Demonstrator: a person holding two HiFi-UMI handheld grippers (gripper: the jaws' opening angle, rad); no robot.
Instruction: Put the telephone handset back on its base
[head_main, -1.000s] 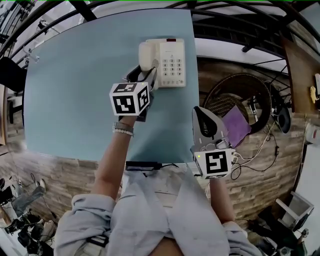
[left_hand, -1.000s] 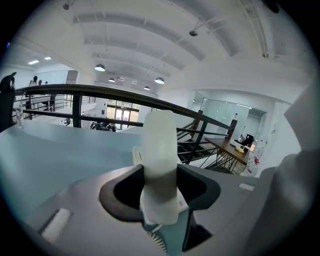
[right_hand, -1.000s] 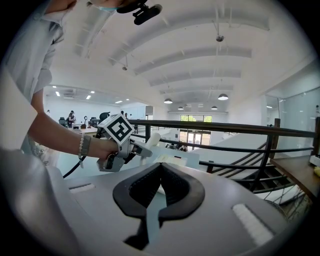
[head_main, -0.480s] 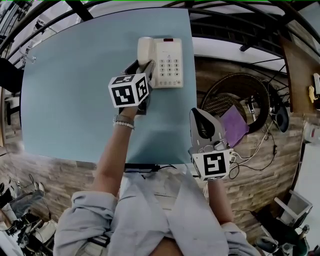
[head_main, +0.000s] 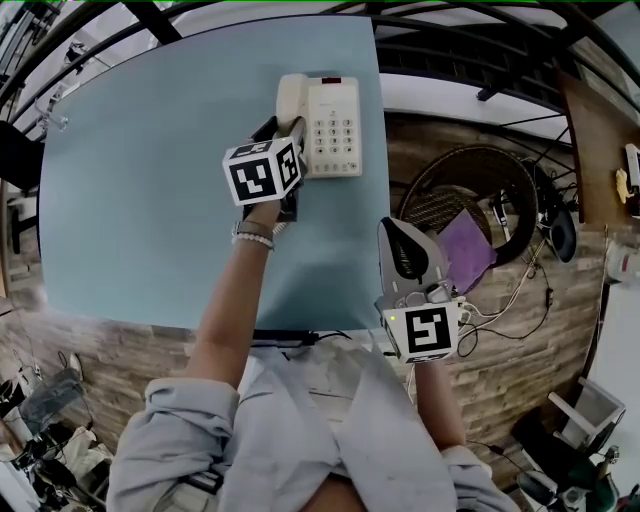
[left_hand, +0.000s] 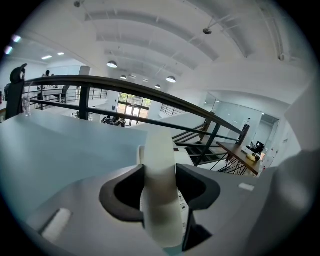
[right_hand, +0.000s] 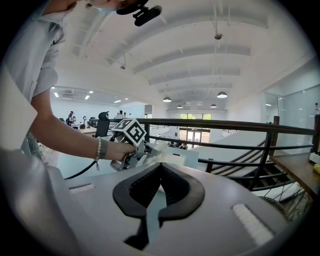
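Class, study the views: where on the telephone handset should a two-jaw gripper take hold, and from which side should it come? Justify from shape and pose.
Grip the handset across its narrow width, close to its near end, coming in along its length from that end. It is long and slim and lies lengthwise along the left side of the base. The left gripper holds it this way.

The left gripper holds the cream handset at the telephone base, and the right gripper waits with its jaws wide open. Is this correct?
One detail is wrong: the right gripper waits with its jaws shut and empty, as the right gripper view shows. The rest holds: the left gripper holds the cream handset at the telephone base.
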